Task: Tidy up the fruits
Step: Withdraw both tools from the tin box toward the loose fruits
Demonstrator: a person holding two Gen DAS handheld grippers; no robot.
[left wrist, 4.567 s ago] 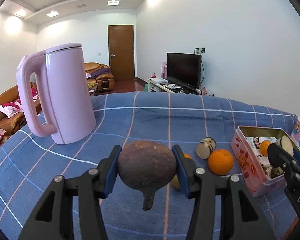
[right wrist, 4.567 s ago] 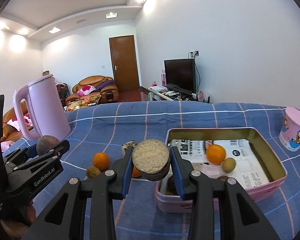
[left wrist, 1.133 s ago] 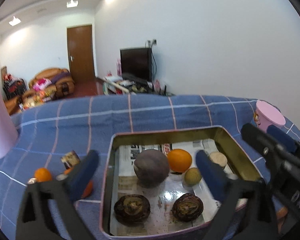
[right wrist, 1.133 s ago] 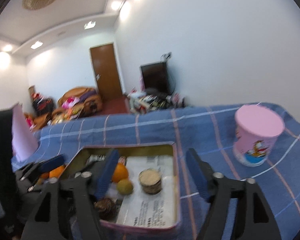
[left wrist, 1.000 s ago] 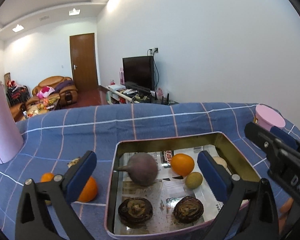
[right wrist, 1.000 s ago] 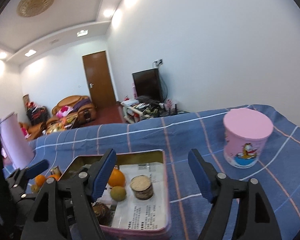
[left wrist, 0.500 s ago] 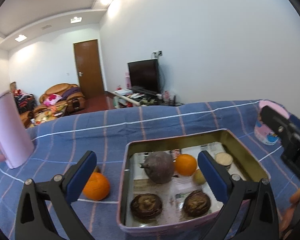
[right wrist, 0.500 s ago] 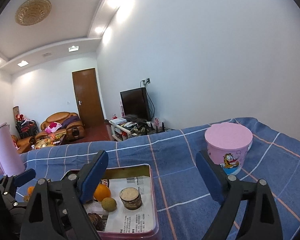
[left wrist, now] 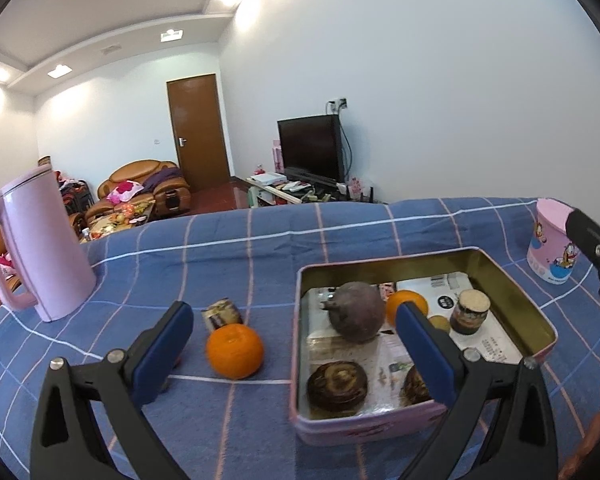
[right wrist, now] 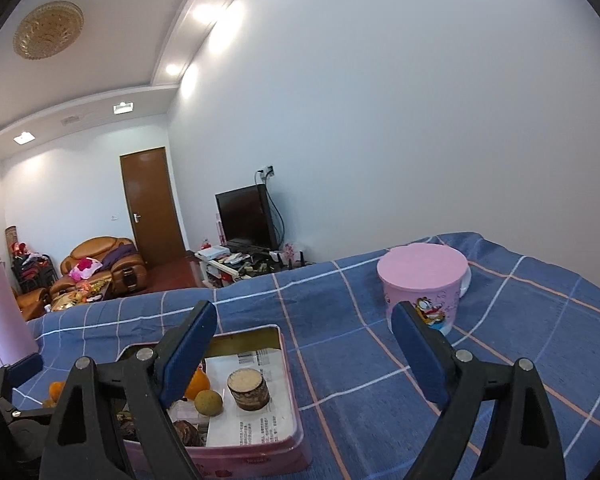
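A pink tin box [left wrist: 512, 280] lined with newspaper holds a brown round fruit [left wrist: 356, 312], an orange [left wrist: 408, 304], a small green fruit [left wrist: 440, 323], a cut cylinder piece [left wrist: 470, 311] and two dark brown pieces [left wrist: 337, 385]. An orange [left wrist: 235, 351] and a cut brown piece [left wrist: 221, 314] lie on the blue cloth left of the tin. My left gripper [left wrist: 296, 354] is open and empty above the tin's left edge. My right gripper [right wrist: 304, 354] is open and empty, above the tin's [right wrist: 288, 364] right side; the cylinder piece [right wrist: 248, 390] shows there too.
A pink kettle [left wrist: 40, 248] stands at the far left of the checked blue cloth. A pink lidded cup [right wrist: 424, 288] stands to the right of the tin; it also shows in the left wrist view [left wrist: 550, 248]. The right gripper's arm [left wrist: 596, 256] is at the right edge.
Both grippers have let go of their fruit into the tin and pulled back and up. The left one has shifted left; the right one has swung right toward the pink cup.
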